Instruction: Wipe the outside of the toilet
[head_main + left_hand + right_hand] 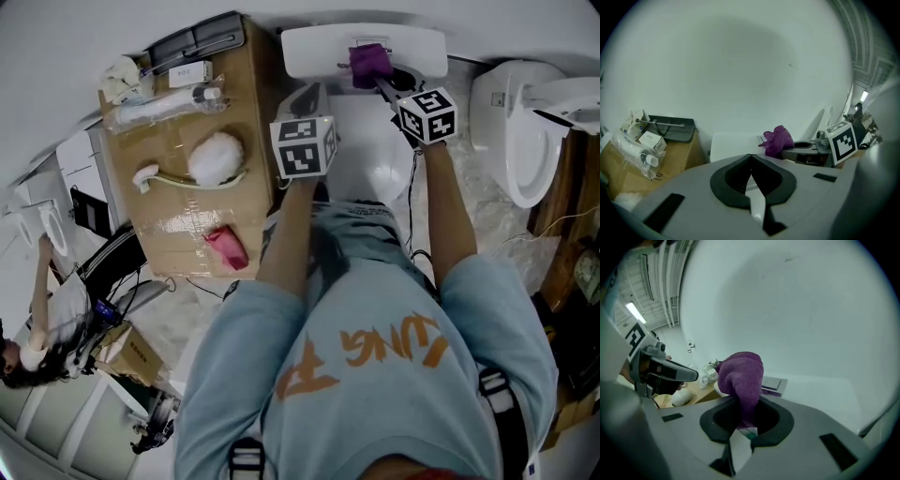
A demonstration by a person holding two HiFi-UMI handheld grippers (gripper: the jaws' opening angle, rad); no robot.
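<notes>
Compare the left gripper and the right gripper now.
The right gripper is shut on the purple cloth; the left gripper is shut with nothing in it. The right gripper reaches over the toilet tank; the left gripper is just short of it. Shared: both are shut.

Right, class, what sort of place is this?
Likely a mock-up room or storeroom, not a real bathroom: a second toilet stands beside the toilet in front, and a brush lies on a cardboard box.
</notes>
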